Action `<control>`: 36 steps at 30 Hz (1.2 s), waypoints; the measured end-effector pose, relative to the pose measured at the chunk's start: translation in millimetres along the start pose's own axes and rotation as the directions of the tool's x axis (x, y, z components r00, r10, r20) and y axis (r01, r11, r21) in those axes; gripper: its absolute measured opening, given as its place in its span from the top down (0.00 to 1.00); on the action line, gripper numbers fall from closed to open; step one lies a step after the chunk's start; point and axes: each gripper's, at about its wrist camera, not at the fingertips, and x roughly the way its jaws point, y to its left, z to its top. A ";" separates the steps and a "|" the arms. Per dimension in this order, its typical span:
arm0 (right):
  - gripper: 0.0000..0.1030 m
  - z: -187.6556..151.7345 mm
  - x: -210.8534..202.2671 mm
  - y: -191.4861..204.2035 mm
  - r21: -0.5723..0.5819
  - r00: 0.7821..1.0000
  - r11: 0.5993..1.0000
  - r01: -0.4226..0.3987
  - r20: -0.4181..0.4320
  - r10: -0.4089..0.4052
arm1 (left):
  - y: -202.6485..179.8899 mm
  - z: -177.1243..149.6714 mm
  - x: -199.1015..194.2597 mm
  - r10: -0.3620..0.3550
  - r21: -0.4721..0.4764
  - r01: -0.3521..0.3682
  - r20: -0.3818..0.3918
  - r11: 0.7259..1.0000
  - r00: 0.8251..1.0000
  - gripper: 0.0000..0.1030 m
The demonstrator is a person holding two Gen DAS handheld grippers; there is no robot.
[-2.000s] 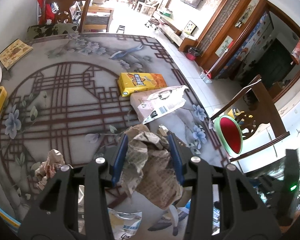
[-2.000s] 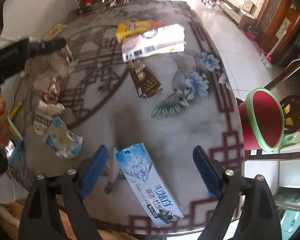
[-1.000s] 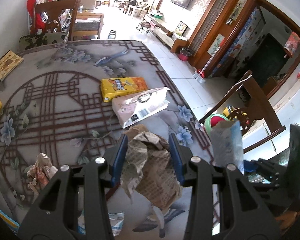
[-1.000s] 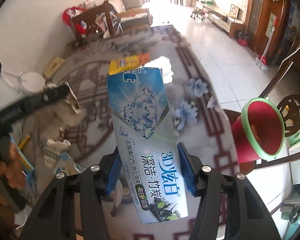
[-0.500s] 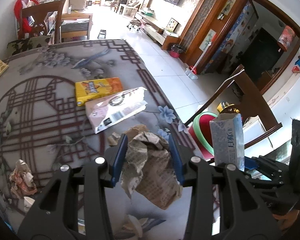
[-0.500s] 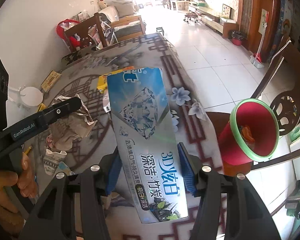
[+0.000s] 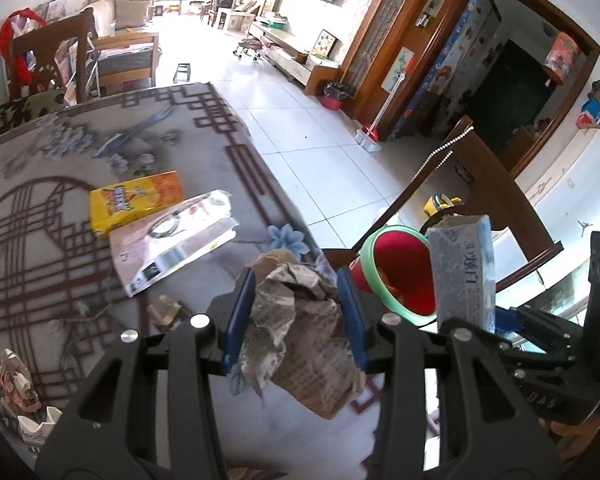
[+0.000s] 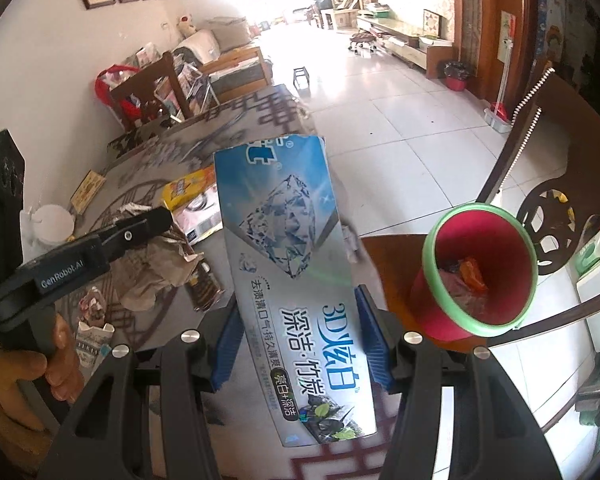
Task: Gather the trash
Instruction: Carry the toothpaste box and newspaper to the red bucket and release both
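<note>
My left gripper (image 7: 296, 316) is shut on a crumpled brown paper wad (image 7: 304, 336), held above the table's right edge. My right gripper (image 8: 300, 344) is shut on a blue toothpaste box (image 8: 288, 264), held upright; the box also shows in the left wrist view (image 7: 462, 272). A red bin with a green rim (image 8: 480, 272) stands on a chair seat just right of the table, with some trash inside; it also shows in the left wrist view (image 7: 396, 276). The left gripper and its paper wad (image 8: 156, 264) show at the left of the right wrist view.
On the patterned table (image 7: 60, 248) lie a yellow box (image 7: 136, 204), a pink and white packet (image 7: 172, 236), a brown wrapper (image 8: 204, 284), crumpled paper (image 7: 16, 376) and a torn carton (image 8: 94, 344). A wooden chair (image 7: 480, 184) holds the bin. Tiled floor lies beyond.
Both grippers have moved right toward the bin with their loads. The bin is now nearer and larger in both views.
</note>
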 end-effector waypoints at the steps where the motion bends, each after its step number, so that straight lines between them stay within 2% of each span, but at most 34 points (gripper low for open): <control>1: 0.50 1.3 -0.1 -5.8 0.010 1.000 1.000 -0.004 0.001 0.004 | -2.6 1.1 2.3 0.001 0.004 -0.001 -0.002 1.000 1.000 0.61; 8: 0.50 13.2 7.3 -30.0 0.031 1.000 0.999 -0.011 -0.010 0.011 | -19.6 9.0 16.3 0.008 0.019 -0.008 -0.008 1.000 1.000 0.61; 21: 0.50 31.6 29.0 -60.0 0.047 0.999 0.999 -0.005 -0.042 0.007 | -26.3 13.6 46.5 0.033 0.008 -0.033 -0.062 0.999 0.998 0.61; 28: 0.50 39.2 34.0 -77.4 0.088 1.000 0.996 0.002 -0.028 0.000 | -45.1 23.5 66.5 0.019 0.041 -0.016 -0.090 0.999 0.996 0.61; 36: 0.50 35.3 27.5 -127.1 0.191 0.998 0.980 0.060 -0.012 -0.058 | -81.2 38.4 96.2 -0.021 0.116 0.035 -0.117 0.993 0.993 0.61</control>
